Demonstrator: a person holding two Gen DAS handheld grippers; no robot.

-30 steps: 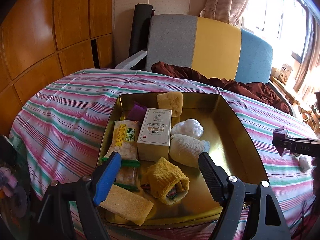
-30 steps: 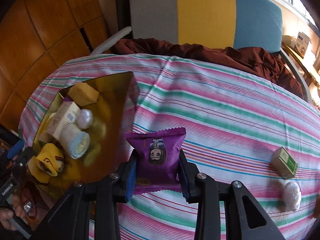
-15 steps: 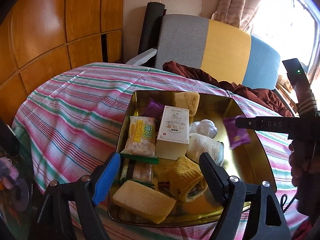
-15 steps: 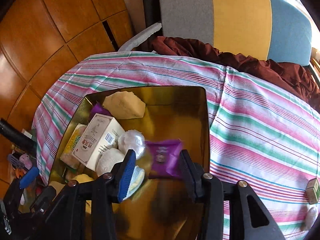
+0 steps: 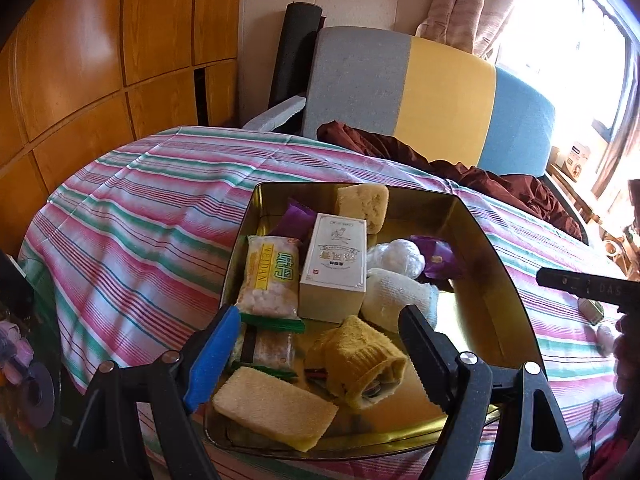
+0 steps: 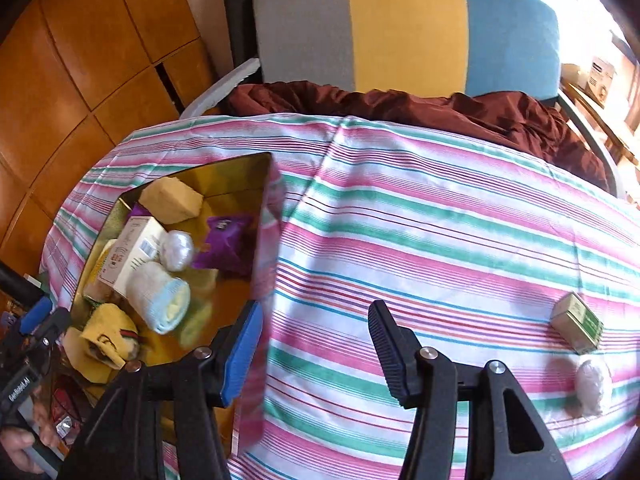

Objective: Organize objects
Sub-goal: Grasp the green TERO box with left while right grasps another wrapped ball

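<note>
The purple snack packet (image 5: 438,258) is seen lying inside the gold tray (image 5: 496,280), toward its right wall, beside a white wrapped ball (image 5: 396,254). The right gripper (image 6: 316,344) is held over the striped tablecloth (image 6: 440,220) past the tray's right edge, its jaws opening with nothing between them. The left gripper (image 5: 320,344) is held apart and empty over the tray's near edge.

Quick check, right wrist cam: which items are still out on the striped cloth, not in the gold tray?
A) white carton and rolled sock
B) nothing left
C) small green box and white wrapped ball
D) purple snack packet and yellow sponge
C: the small green box and the white wrapped ball lie on the striped cloth, well away from the gold tray.
</note>
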